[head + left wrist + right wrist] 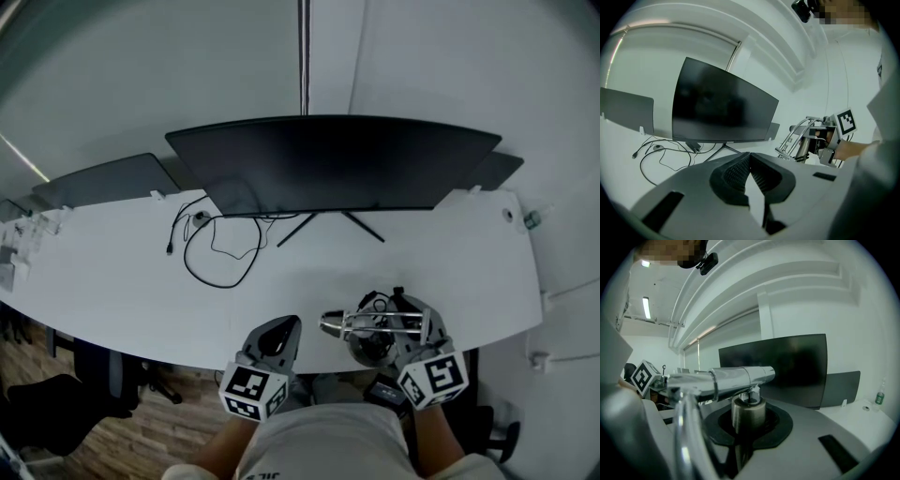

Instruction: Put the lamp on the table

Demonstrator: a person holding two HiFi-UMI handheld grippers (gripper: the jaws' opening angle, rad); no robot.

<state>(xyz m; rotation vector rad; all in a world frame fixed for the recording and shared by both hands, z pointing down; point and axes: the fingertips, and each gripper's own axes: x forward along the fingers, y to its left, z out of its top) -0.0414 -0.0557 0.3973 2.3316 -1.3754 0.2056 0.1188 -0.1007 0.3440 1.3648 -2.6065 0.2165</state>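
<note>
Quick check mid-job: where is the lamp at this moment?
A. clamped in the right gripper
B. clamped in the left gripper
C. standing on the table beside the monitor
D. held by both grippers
A: the right gripper has its fingers closed on the metal post of the lamp in its own view, while the left gripper shows its fingers pressed together with nothing between them.

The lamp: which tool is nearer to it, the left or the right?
Right. The right tool is shut on the lamp; the left tool, shut and empty, is apart, at its left.
</note>
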